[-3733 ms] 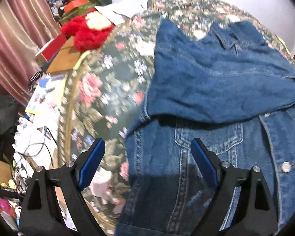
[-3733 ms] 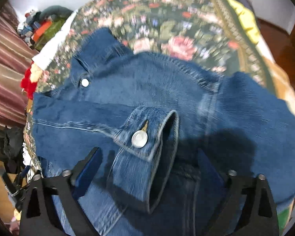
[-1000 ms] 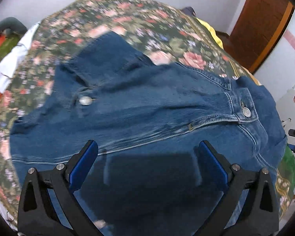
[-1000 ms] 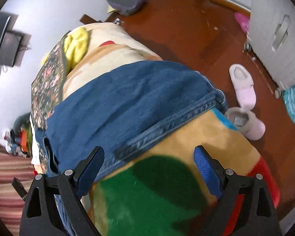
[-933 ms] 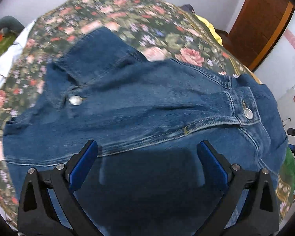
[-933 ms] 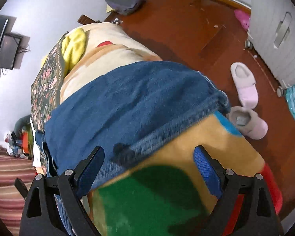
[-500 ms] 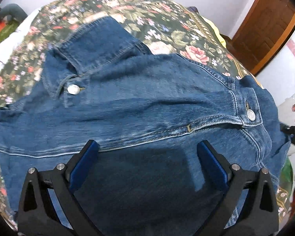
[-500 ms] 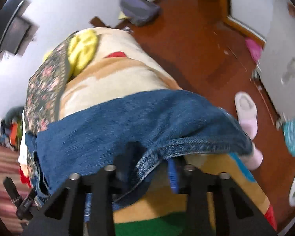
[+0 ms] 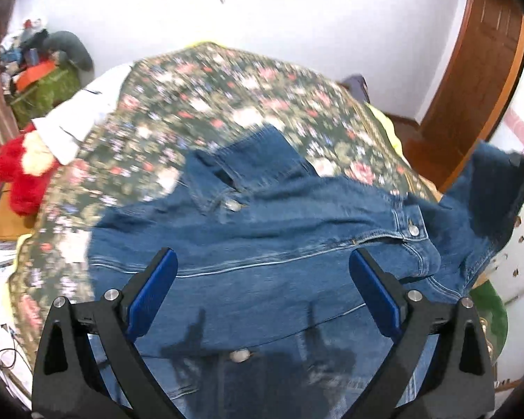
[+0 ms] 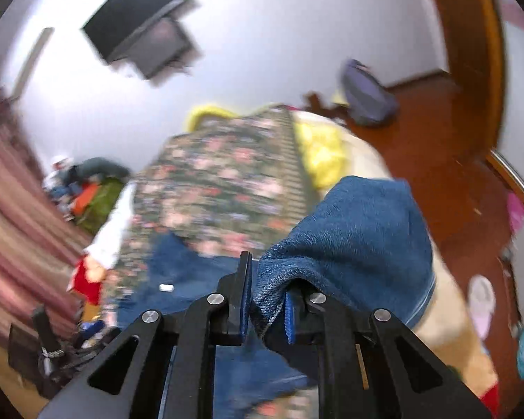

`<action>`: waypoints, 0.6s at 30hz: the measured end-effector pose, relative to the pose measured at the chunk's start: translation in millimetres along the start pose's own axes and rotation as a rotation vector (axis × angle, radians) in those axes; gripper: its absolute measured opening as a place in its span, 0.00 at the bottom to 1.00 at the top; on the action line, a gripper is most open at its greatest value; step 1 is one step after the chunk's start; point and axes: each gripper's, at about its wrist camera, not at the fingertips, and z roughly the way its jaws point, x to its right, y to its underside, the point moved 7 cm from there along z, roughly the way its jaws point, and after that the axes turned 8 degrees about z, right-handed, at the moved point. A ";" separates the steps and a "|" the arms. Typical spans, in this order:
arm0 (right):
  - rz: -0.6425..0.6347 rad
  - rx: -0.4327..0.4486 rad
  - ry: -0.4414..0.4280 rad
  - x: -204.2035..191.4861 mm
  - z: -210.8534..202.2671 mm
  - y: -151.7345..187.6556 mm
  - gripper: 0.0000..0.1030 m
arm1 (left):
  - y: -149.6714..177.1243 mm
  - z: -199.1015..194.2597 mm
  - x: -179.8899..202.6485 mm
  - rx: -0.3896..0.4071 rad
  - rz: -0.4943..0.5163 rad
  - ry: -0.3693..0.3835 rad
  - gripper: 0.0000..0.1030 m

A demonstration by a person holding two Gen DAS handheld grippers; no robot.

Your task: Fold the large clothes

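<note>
Left wrist view: the left gripper [image 9: 262, 293], black-framed with blue pads, stands wide apart and holds nothing, hovering above the blue denim jacket [image 9: 262, 244]. The jacket lies spread on the dark floral bedspread [image 9: 209, 104], collar toward the far wall, a cuffed sleeve with a metal snap button [image 9: 414, 230] folded across its body. At the right edge a corner of the denim rises off the bed toward a dark object there; what lifts it cannot be made out from this view. A red plush toy [image 9: 21, 178] sits beside the bed at left, and a brown wooden door [image 9: 478, 80] stands at right.

Right wrist view: this supplies what the first lacks. The right gripper [image 10: 265, 300] has its blue pads [image 10: 291, 314] nearly together, pinching a hem edge of the jacket; the denim bulges up and drapes over the right finger, raised off the bed. The rest of the jacket lies lower left. Also seen only here: a yellow blanket [image 10: 318, 150], a red-brown wooden floor [image 10: 436, 160], a pale pink slipper [image 10: 482, 300] and a wall-mounted dark screen [image 10: 143, 42]. The frame is motion-blurred.
</note>
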 end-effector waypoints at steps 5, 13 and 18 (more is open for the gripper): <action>-0.131 -0.066 -0.155 -108.7 16.8 27.6 0.13 | 13.5 -31.1 -34.3 0.046 -0.032 -0.049 0.97; -0.236 -0.378 -0.172 -179.4 110.7 156.7 0.13 | 63.6 -45.1 -82.4 -0.007 -0.103 -0.103 0.97; -0.159 -0.636 -0.059 -143.7 152.9 231.2 0.13 | 89.7 -38.2 -94.0 -0.065 -0.131 -0.114 0.97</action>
